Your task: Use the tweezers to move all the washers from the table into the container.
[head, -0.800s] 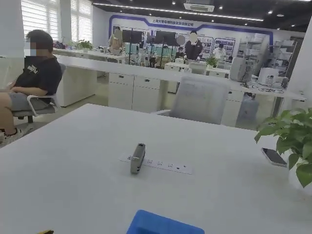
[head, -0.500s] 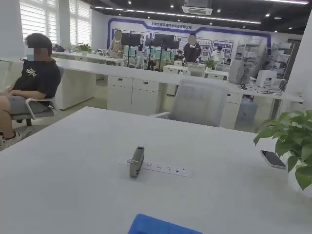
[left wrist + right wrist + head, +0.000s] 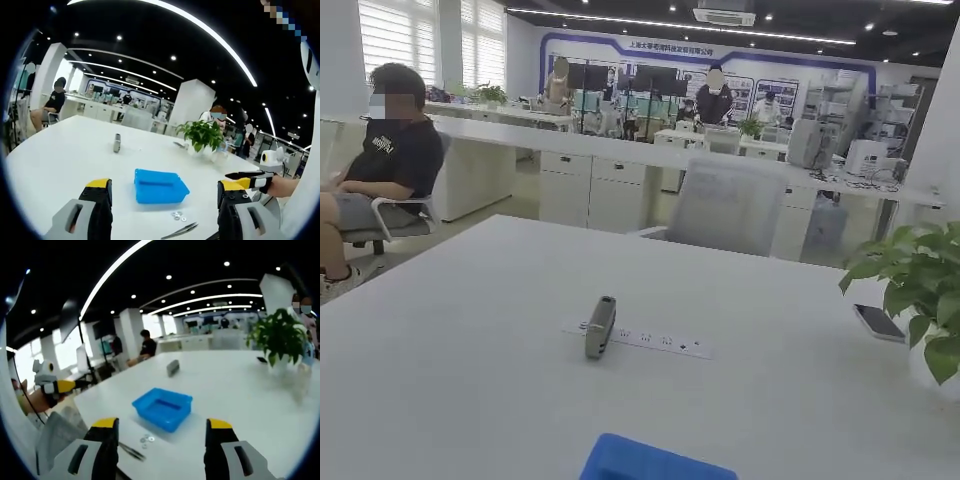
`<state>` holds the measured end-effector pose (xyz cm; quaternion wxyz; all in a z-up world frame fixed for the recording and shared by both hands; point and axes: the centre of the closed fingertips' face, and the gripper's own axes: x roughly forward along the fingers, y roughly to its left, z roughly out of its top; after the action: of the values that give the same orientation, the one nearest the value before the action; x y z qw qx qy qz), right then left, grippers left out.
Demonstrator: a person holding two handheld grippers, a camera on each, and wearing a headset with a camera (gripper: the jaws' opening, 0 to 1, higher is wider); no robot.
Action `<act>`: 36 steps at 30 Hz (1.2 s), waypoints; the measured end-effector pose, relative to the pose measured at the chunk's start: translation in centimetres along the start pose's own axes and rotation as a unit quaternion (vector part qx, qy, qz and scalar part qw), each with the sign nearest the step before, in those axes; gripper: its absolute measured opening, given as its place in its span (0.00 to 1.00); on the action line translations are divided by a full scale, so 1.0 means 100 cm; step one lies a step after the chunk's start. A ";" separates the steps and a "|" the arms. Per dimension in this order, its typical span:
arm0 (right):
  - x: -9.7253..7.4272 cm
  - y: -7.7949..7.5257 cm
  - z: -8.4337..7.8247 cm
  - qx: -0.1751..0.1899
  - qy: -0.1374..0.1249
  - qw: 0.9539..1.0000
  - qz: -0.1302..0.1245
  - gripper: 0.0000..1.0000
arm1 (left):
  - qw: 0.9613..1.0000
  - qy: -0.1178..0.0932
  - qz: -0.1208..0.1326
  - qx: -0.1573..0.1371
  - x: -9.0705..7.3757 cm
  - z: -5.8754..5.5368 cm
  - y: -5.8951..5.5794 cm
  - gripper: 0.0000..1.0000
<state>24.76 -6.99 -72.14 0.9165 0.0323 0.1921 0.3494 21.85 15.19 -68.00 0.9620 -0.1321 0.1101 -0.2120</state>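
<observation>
Blue plastic container (image 3: 160, 186) is sitting on a white surface (image 3: 75, 150), open side up. A small cluster of silvery washers (image 3: 178, 216) is lying on the surface just beside the container, on the side facing the grippers. Metal tweezers (image 3: 181, 230) are lying flat close to the washers, a little farther from the container, with nothing touching them.

The left gripper (image 3: 163, 184) is hovering on the near side of the container and pointing toward it, its jaws standing wide apart with nothing between them. The right gripper (image 3: 161, 423) is facing the container (image 3: 162, 407) from the same near side, its jaws also spread wide and gripping nothing. From there, the washers (image 3: 146, 440) and tweezers (image 3: 131, 451) are showing between the container and the jaws.

Beyond the container, a grey device (image 3: 601, 326) is resting across a white power strip (image 3: 650, 340). Farther off, to the container's right, a green potted plant (image 3: 920, 290) is standing with a dark phone (image 3: 880, 322) lying beside it. Well beyond the container and to its left, a person (image 3: 390, 150) is sitting in a chair.
</observation>
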 end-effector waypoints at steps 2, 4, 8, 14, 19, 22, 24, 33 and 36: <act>0.001 0.001 0.000 -0.001 0.000 1.000 0.001 0.68 | 1.000 0.001 0.001 0.001 0.000 -0.001 0.000 0.88; 0.002 0.003 0.001 -0.003 0.001 1.000 0.002 0.68 | 1.000 0.003 0.001 0.001 -0.001 -0.001 0.000 0.87; 0.004 0.006 0.002 -0.005 0.001 1.000 0.006 0.68 | 1.000 0.003 0.003 0.003 -0.002 -0.001 0.000 0.86; 0.004 0.008 0.003 -0.008 0.001 1.000 0.007 0.67 | 1.000 0.003 0.006 0.004 -0.005 -0.001 -0.002 0.85; 0.002 0.010 0.001 -0.008 0.004 1.000 0.008 0.67 | 1.000 0.008 0.005 0.004 -0.007 -0.004 -0.004 0.83; 0.001 0.012 0.001 -0.010 0.005 1.000 0.009 0.67 | 1.000 0.013 0.003 0.006 -0.006 -0.006 -0.006 0.83; 0.001 0.012 0.001 -0.009 0.004 1.000 0.009 0.66 | 1.000 0.016 0.001 0.009 -0.006 -0.007 -0.007 0.82; 0.001 0.012 0.001 -0.012 0.003 1.000 0.007 0.66 | 1.000 0.020 -0.005 0.019 -0.004 -0.007 -0.010 0.78; 0.001 0.012 0.000 -0.015 0.005 1.000 0.007 0.66 | 1.000 0.023 -0.007 0.019 -0.004 -0.009 -0.011 0.77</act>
<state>24.09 -6.05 -71.94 0.9134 0.0185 0.1918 0.3586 20.81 14.24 -68.43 0.9600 -0.1101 0.1271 -0.2240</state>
